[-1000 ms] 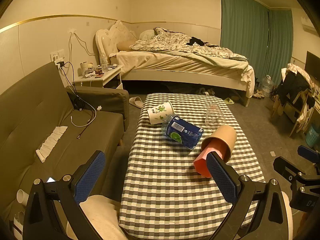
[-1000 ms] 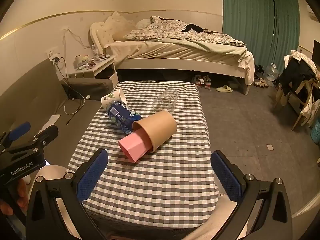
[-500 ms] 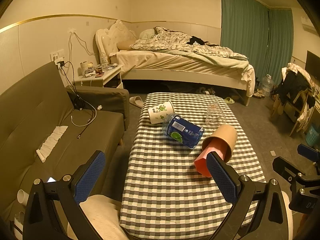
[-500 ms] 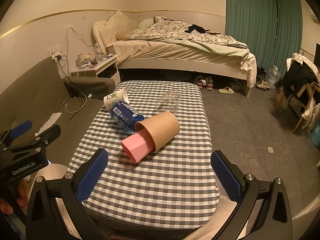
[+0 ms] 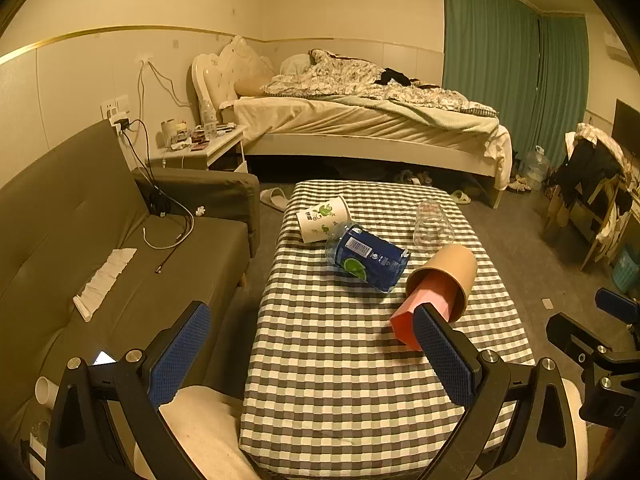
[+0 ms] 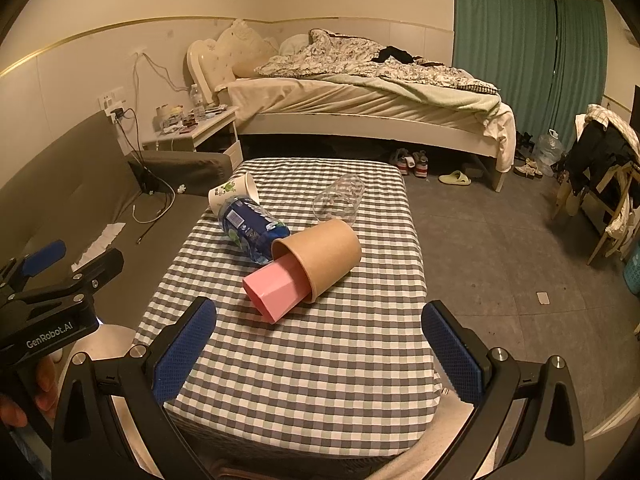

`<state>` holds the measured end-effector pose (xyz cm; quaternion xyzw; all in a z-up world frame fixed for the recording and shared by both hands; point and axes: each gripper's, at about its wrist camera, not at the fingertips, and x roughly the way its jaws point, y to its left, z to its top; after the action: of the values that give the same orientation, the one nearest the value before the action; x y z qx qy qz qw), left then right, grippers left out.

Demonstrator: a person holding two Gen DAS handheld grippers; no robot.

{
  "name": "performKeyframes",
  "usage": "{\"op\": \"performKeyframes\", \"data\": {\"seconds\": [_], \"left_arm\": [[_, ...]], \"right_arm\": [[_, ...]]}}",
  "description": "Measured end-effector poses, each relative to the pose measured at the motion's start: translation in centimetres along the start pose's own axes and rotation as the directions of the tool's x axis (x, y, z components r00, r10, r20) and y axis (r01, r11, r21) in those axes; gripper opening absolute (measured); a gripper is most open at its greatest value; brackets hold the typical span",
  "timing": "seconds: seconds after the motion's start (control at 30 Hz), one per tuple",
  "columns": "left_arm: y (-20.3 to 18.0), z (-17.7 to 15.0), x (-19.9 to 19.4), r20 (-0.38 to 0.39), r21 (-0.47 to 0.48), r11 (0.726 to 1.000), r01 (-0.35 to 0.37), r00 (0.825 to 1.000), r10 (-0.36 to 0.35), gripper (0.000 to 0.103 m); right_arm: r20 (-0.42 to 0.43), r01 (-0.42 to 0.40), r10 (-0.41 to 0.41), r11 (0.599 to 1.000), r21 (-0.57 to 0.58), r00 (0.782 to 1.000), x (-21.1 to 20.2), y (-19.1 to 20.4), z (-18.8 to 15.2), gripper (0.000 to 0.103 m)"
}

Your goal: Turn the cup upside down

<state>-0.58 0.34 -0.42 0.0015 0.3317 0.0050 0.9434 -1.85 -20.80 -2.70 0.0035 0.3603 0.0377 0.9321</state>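
Note:
Several cups lie on their sides on a checked table [image 6: 320, 360]. A brown paper cup [image 6: 324, 252] has a pink cup [image 6: 274, 290] stuck in its mouth. Beside them lie a blue cup [image 6: 252, 230], a white printed cup [image 6: 232, 194] and a clear plastic cup [image 6: 338, 200]. In the left wrist view the brown cup [image 5: 448, 272], pink cup [image 5: 404, 320], blue cup [image 5: 366, 256], white cup [image 5: 322, 218] and clear cup [image 5: 432, 224] show too. My left gripper [image 5: 308, 352] and right gripper [image 6: 316, 350] are open and empty, at the table's near end, short of the cups.
A grey sofa [image 5: 100, 260] runs along the table's left side. A bed [image 6: 360, 108] and a nightstand [image 6: 192, 132] stand beyond the far end. A chair with clothes [image 6: 600, 168] is at the right, across bare floor [image 6: 500, 240].
Both grippers have crept slightly forward toward the cups. The cups have not moved, and both grippers stay open.

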Motion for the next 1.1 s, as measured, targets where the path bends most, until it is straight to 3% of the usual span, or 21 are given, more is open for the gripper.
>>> {"op": "performKeyframes", "data": {"seconds": [1.1], "left_arm": [[0.14,-0.56,0.90,-0.023,-0.008,1.000,-0.001,1.000,0.001,0.103]], "right_arm": [[-0.022,-0.008,0.008,1.000,-0.001,1.000,0.66,0.04,-0.18,0.103]]}}
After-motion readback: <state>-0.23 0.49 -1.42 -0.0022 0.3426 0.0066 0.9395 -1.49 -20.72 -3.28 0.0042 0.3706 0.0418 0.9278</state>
